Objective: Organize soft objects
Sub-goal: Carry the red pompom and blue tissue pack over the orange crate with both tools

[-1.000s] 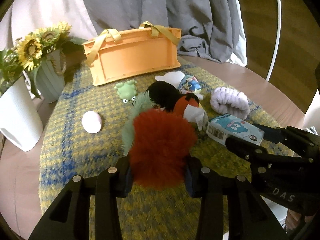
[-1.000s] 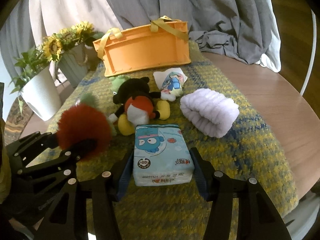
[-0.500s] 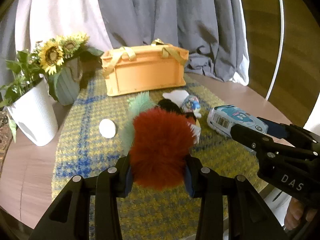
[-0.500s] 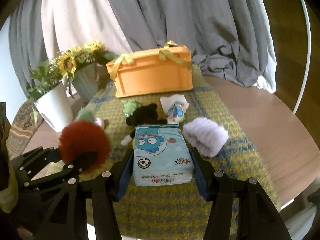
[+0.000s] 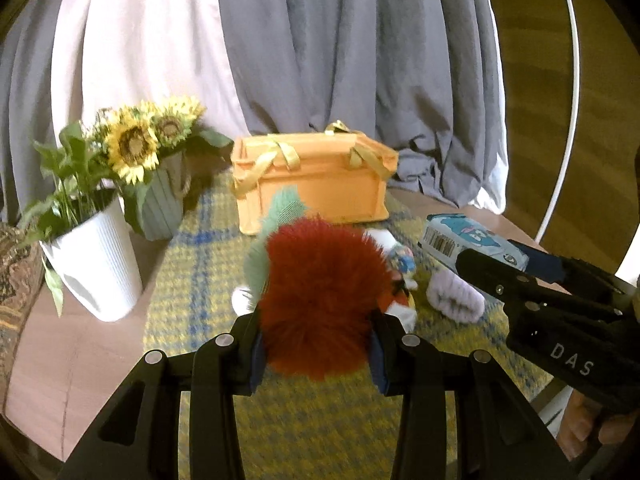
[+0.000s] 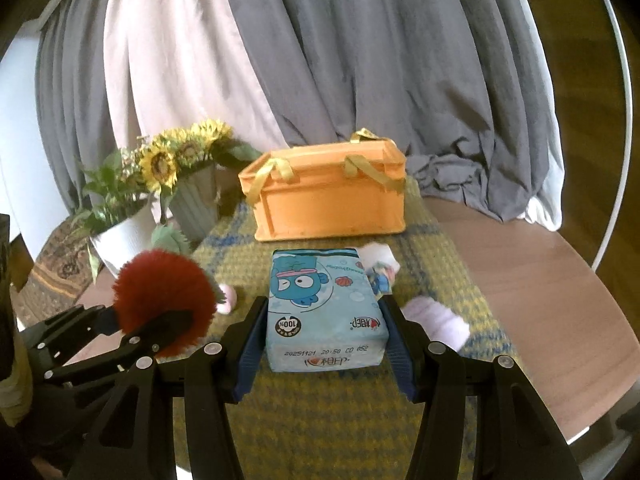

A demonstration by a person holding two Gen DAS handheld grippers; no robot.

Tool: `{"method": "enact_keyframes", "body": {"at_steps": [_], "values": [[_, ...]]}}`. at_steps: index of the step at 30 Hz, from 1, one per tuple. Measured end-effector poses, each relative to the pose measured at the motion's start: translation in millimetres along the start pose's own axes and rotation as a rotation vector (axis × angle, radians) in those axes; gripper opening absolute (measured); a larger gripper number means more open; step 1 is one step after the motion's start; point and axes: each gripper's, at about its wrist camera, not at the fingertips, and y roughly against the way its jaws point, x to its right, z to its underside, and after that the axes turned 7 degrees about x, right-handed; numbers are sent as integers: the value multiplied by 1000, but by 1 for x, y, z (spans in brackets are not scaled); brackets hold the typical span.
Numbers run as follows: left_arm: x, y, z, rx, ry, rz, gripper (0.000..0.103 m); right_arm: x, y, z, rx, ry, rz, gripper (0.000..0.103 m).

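The left gripper (image 5: 316, 354) is clamping a fluffy red pom-pom (image 5: 322, 296); the right gripper (image 6: 326, 346) is gripping a soft blue tissue pack (image 6: 324, 308), both held above the woven yellow-and-blue mat (image 6: 332, 412). Ahead of the fingers, an orange crate (image 6: 332, 196) with ribbon handles is sitting near the mat's far edge, its contents hidden. Bare wooden tabletop (image 6: 540, 292) is lying open to the right.

Sunflowers (image 5: 132, 148) in grey-green vase (image 5: 162, 208), leafy plant in white pot (image 5: 96, 276), grey curtains (image 6: 360, 48)
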Motion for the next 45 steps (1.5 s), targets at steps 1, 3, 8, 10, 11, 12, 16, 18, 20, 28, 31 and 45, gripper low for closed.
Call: {"method": "enact_keyframes", "body": {"at_steps": [1, 3, 8, 10, 11, 12, 16, 18, 20, 28, 31, 45], "values": [[-2, 0, -3, 8, -2, -2, 40, -2, -2, -3, 5, 0, -2, 56], [-9, -3, -10, 24, -1, -5, 40, -5, -7, -8, 14, 0, -6, 56], [-24, -11, -27, 50, 0, -4, 40, -16, -21, -24, 34, 4, -12, 56], [-31, -15, -35, 61, -4, 2, 40, -20, -25, -30, 45, 4, -9, 56], [-33, -16, -38, 64, -6, 5, 40, -23, -28, -34, 51, 2, -7, 56], [-36, -19, -42, 69, -9, 10, 40, -25, -30, -37, 58, 0, -4, 56], [-46, -27, -56, 91, -29, 25, 40, -32, -38, -48, 86, -11, 18, 56], [-50, -32, -61, 96, -38, 34, 40, -35, -42, -53, 103, -13, 34, 56], [-51, -37, -66, 103, -46, 41, 40, -37, -45, -57, 118, -13, 46, 55], [-49, -57, -83, 122, -50, 18, 40, -30, -68, -70, 145, -3, 51, 53], [-47, -63, -88, 122, -25, -6, 40, -26, -75, -75, 146, 1, 32, 53], [-36, -101, -124, 161, -6, -70, 40, 3, -116, -116, 161, 39, -49, 53]]}}
